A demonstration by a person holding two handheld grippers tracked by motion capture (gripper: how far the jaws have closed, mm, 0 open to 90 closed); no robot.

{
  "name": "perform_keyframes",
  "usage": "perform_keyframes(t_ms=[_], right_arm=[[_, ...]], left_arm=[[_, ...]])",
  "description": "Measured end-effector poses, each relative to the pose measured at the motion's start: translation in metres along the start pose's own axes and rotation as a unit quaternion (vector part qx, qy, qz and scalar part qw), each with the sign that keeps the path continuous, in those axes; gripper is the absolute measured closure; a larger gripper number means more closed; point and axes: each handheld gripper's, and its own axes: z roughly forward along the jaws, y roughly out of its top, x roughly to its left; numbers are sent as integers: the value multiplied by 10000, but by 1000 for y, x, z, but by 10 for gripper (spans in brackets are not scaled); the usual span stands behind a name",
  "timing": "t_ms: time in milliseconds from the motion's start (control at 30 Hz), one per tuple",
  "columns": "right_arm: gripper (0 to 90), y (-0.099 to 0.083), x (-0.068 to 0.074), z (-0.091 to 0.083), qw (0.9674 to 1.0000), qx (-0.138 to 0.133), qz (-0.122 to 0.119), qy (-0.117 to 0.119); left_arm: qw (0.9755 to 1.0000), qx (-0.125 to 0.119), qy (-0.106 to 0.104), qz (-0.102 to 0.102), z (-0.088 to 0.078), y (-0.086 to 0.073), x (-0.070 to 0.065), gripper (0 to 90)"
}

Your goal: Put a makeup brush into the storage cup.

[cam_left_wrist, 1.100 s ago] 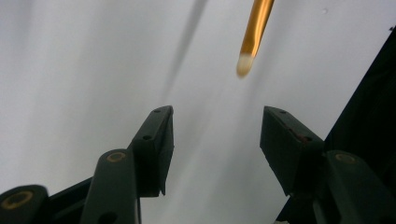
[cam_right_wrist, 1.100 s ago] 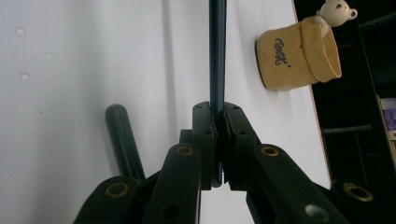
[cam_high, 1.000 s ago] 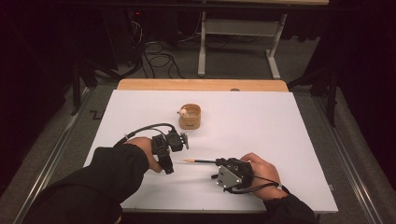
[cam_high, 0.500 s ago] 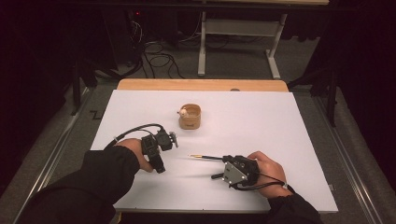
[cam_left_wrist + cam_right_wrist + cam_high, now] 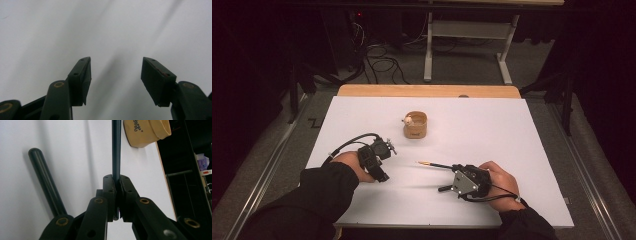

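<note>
My right gripper is shut on a thin dark pen whose gold tip points left across the white table. In the right gripper view the pen runs straight up from the closed jaws of the right gripper toward a tan wooden cup. That cup stands upright at the table's middle with a small pale thing at its rim. My left gripper hovers low at the left, apart from the pen. Its jaws in the left gripper view stand open over bare table, nothing between them.
A wooden board borders the table's far edge. Beyond it are a metal stand and cables on the floor. A black rod sticks out beside the right gripper's jaws.
The left hand has drawn its gripper leftward and slightly down, away from the pen's tip. The right hand with the pen has barely shifted.
</note>
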Motion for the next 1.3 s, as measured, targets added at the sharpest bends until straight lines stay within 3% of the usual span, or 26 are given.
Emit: perform_keyframes(t_ms=[100, 300, 567, 700, 867, 1000, 1100, 1167, 1300], right_arm=[[869, 0, 0, 0, 10000, -2, 26, 19], [869, 0, 0, 0, 9999, 2, 101, -36], [868, -3, -3, -1, 9999, -25, 145, -37], [866, -2, -4, -1, 9999, -67, 135, -51], [867, -3, -4, -1, 9998, -55, 143, -85], [867, -3, -5, -1, 9998, -66, 179, -87], [867, -3, -5, -1, 9998, -64, 184, -86], [867, -3, -4, -1, 9998, -55, 194, -74], [866, -3, -4, -1, 9997, -48, 205, -76]], left_arm=[[9994, -284, 68, -181, 2, -5, 4, 418], [9955, -807, 146, -465, 6, -15, 8, 403], [9828, -1557, 314, -947, 14, -31, 13, 358], [9716, -2017, 337, -1191, 18, -38, 12, 308], [9589, -2376, 455, -1484, 26, -45, 10, 185], [9450, -2739, 546, -1703, 28, -51, 11, 97], [9374, -2886, 557, -1866, 30, -53, 13, 3], [9309, -3062, 617, -1892, 30, -56, 13, 3], [9253, -3190, 653, -1942, 32, -59, 12, 3]])
